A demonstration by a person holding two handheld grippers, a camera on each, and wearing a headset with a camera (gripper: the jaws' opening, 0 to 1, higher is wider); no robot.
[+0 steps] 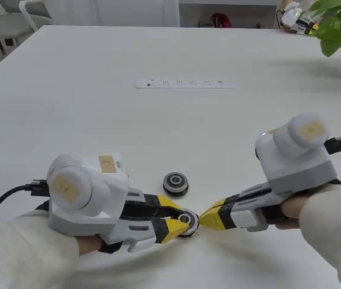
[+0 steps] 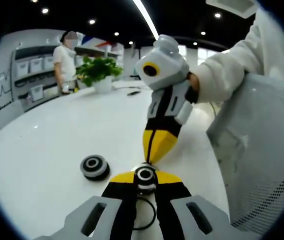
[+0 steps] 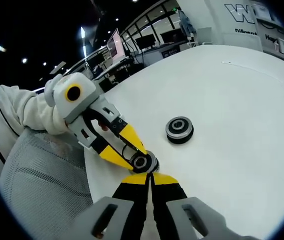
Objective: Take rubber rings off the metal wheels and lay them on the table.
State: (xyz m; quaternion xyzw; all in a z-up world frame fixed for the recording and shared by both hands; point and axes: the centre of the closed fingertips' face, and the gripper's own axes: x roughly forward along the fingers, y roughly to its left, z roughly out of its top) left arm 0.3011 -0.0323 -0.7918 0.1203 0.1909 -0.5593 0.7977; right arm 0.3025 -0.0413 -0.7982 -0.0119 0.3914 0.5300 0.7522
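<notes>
My left gripper (image 1: 185,221) (image 2: 145,176) is shut on a small metal wheel (image 1: 187,220) (image 2: 145,175) (image 3: 143,162), held just above the table near its front edge. My right gripper (image 1: 204,220) (image 3: 150,174) comes in from the right, jaws shut, with its yellow tips against that wheel's rim; I cannot tell whether a ring is pinched between them. A second wheel (image 1: 175,182) (image 2: 94,166) (image 3: 180,129), with black rubber around it, lies flat on the table just beyond. A loose black rubber ring (image 2: 145,216) lies on the table under my left jaws.
A white power strip (image 1: 183,83) lies mid-table. A potted plant (image 1: 338,24) stands at the far right corner, with a person (image 2: 64,57) beside it. A mesh chair back (image 2: 262,150) is close behind the hands. White chairs (image 1: 8,24) stand at the far left.
</notes>
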